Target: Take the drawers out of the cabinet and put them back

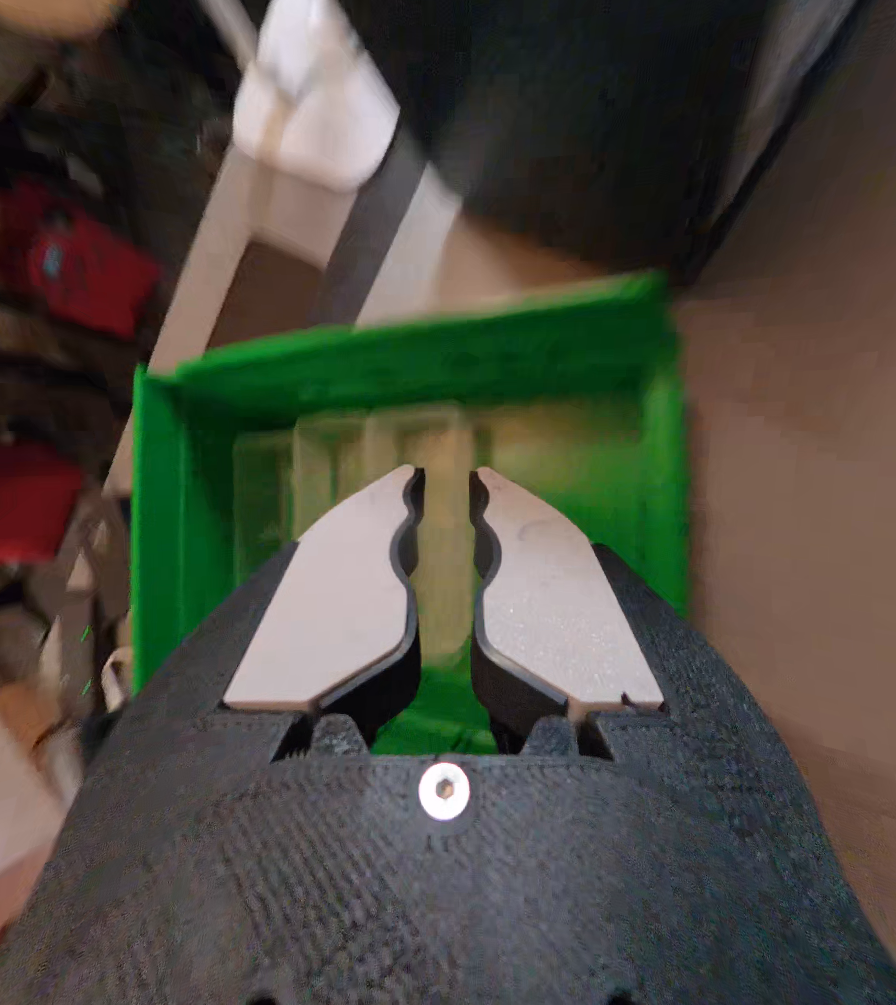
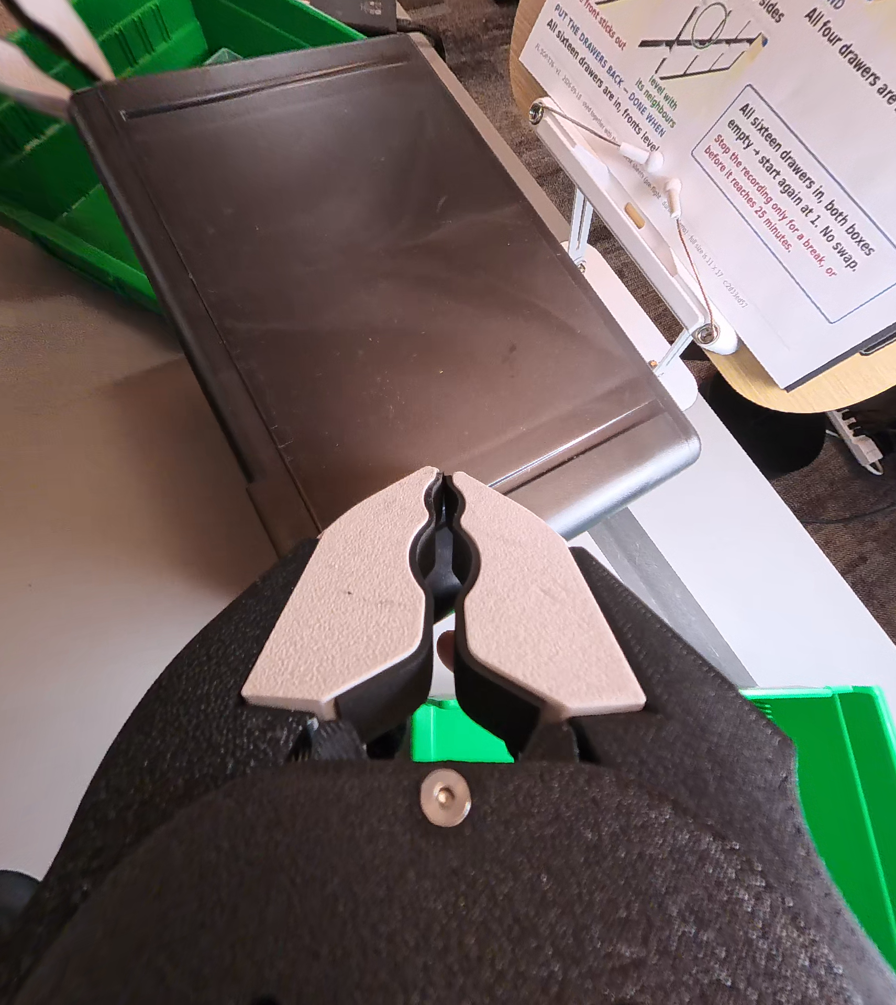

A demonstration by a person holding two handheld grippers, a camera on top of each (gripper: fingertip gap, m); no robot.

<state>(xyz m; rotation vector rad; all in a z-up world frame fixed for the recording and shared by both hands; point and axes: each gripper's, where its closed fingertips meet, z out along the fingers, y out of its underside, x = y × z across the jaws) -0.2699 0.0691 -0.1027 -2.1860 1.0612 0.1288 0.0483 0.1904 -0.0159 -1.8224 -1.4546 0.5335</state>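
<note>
The left wrist view is blurred by motion. My left gripper (image 1: 446, 476) is over a green box (image 1: 434, 353) that holds several clear drawers (image 1: 315, 473). Its fingers stand narrowly apart, closed on a pale clear drawer part (image 1: 446, 544) that fills the gap. The dark grey cabinet (image 2: 380, 244) stands on the table, seen from above, and also shows in the left wrist view (image 1: 570, 136). My right gripper (image 2: 443, 481) is shut with its tips touching, nothing seen in it, just before the cabinet's near corner.
The green box with drawers (image 2: 54, 206) lies left of the cabinet, with the other gripper's fingers (image 2: 75, 38) above it. A second green box (image 2: 870, 788) sits at the lower right. A printed sheet on a white stand (image 2: 761, 163) is right of the beige table (image 2: 54, 516).
</note>
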